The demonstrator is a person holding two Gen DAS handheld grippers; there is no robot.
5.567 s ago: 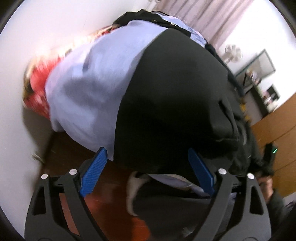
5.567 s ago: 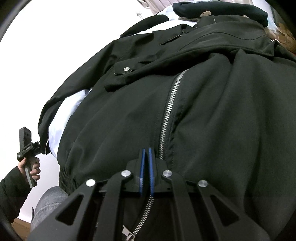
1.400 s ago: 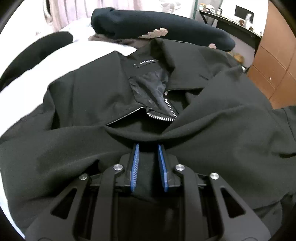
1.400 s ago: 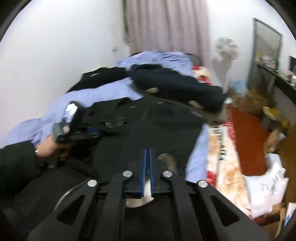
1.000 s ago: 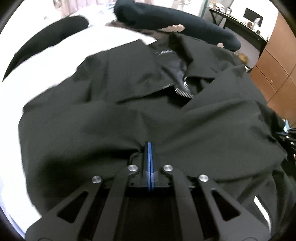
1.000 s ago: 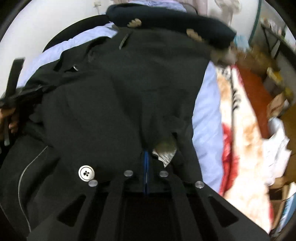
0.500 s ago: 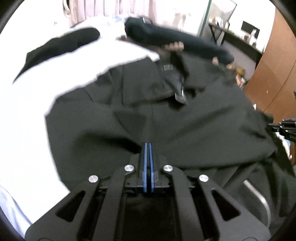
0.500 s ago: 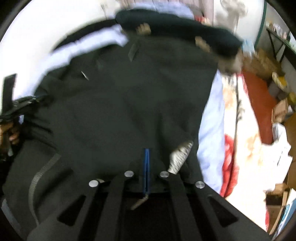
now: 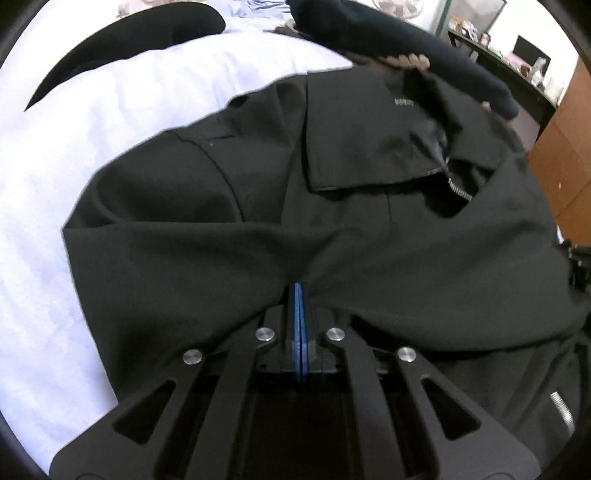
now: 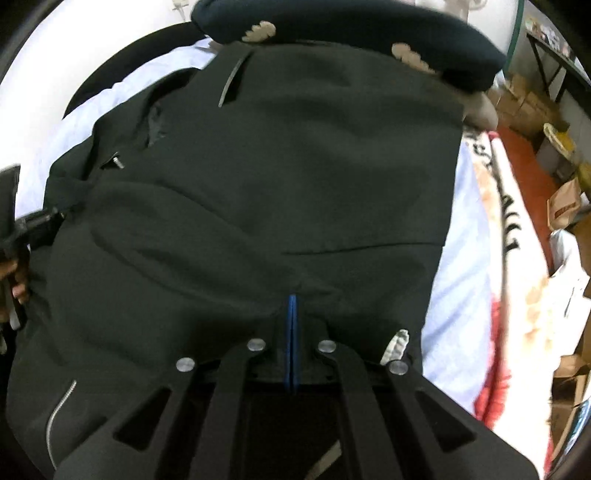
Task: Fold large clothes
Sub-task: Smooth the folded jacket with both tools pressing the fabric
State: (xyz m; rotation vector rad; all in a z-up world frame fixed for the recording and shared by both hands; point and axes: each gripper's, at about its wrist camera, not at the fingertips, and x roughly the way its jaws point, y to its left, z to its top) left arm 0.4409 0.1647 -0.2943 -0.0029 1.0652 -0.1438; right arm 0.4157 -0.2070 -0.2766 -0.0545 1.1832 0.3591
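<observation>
A large black zip jacket [image 9: 332,206] lies spread on a pale blue bed sheet [image 9: 74,155], collar and zipper at the far right. My left gripper [image 9: 298,291] is shut on a pinch of its fabric near the lower middle. In the right wrist view the same black jacket [image 10: 295,184] fills the frame. My right gripper [image 10: 291,302] is shut on a fold of it near its lower right edge. The left gripper [image 10: 33,225] and the hand holding it show at the left edge.
A dark navy garment [image 10: 351,26] lies across the head of the bed beyond the jacket. Another black garment [image 9: 129,40] lies on the sheet at far left. A patterned red blanket [image 10: 517,258] hangs off the bed's right side. Boxes and bags [image 10: 565,206] crowd the floor. A wooden cabinet [image 9: 565,166] stands right.
Both grippers stay shut on the jacket and have carried its fabric further up the bed toward the collar. The jacket now lies flatter and more spread out.
</observation>
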